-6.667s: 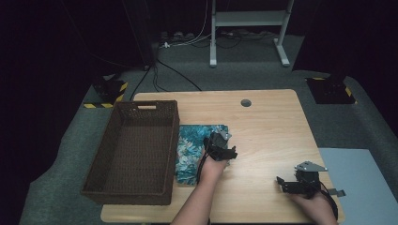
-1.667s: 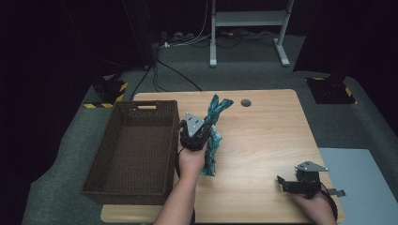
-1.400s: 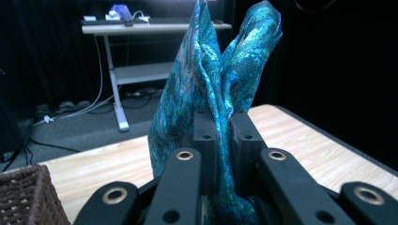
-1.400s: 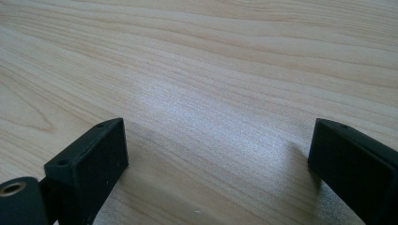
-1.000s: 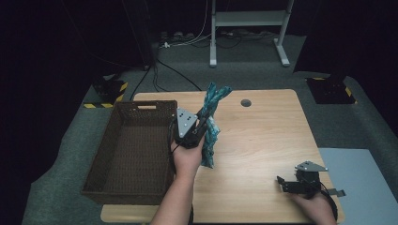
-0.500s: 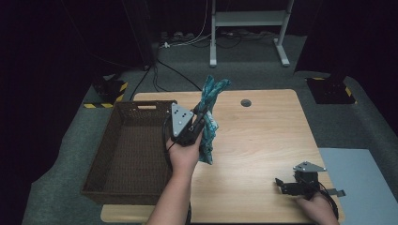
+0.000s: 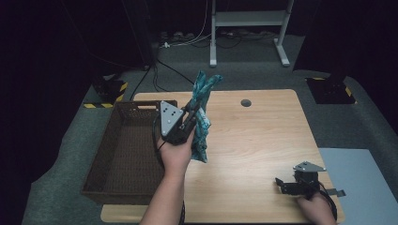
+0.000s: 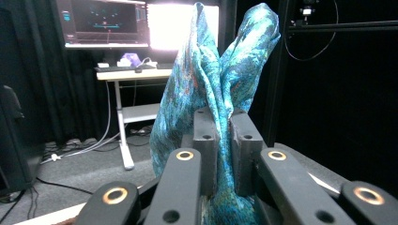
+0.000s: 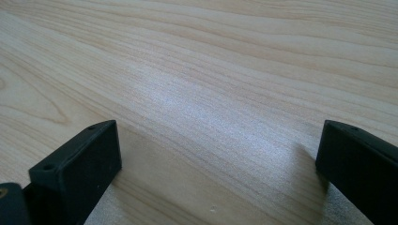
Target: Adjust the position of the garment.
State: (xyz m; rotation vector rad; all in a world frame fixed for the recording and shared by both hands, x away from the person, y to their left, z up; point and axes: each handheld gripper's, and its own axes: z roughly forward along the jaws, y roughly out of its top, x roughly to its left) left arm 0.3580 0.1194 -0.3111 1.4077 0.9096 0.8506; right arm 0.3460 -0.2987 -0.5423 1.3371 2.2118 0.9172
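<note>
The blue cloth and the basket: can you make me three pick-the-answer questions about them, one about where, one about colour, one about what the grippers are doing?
1. Where is the basket?
A. At the left edge of the table
B. At the right edge of the table
C. On the floor behind the table

2. What colour is the cloth?
A. Plain red
B. Blue-green with a pattern
C. Plain white

3. How do the two grippers stand?
A. Both open
B. Left open, right shut on the cloth
C. Left shut on the cloth, right open

Answers:
1. A: the basket sits at the left edge of the table.
2. B: the cloth is patterned blue-green, seen up close in the left gripper view.
3. C: the left gripper pinches the cloth between its jaws, while the right gripper rests on the wood with its jaws wide apart.
</note>
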